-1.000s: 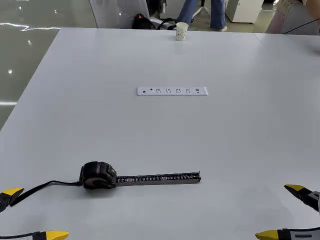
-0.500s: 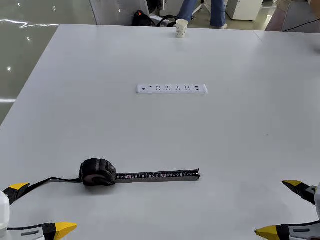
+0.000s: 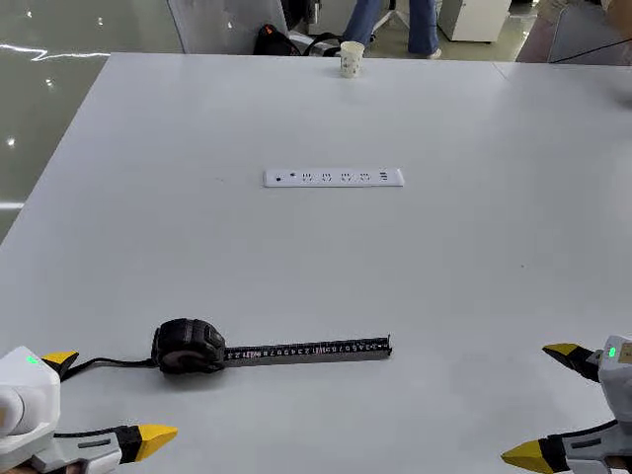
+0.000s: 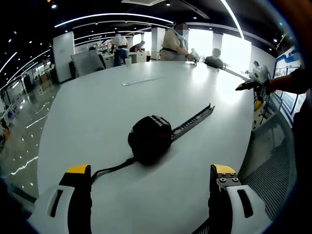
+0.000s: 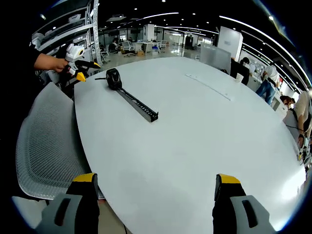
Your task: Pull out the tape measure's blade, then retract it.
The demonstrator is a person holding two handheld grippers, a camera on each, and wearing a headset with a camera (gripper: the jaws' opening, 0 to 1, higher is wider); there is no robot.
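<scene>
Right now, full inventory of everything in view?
table: 1, white, spans the whole work area
tape measure: 1, black case, near edge, left of centre
blade: 1, dark with pale marks, pulled out flat to the right of the case
strap: 1, black, trails from the case toward the left tongs
power strip: 1, white, middle of the table
paper cup: 1, white with a pattern, upright at the far edge
chair: 1, grey mesh, at the near side of the table
people: several, in the background beyond the table
left tongs: 1, yellow tips, open, empty, near-left
right tongs: 1, yellow tips, open, empty, near-right
</scene>
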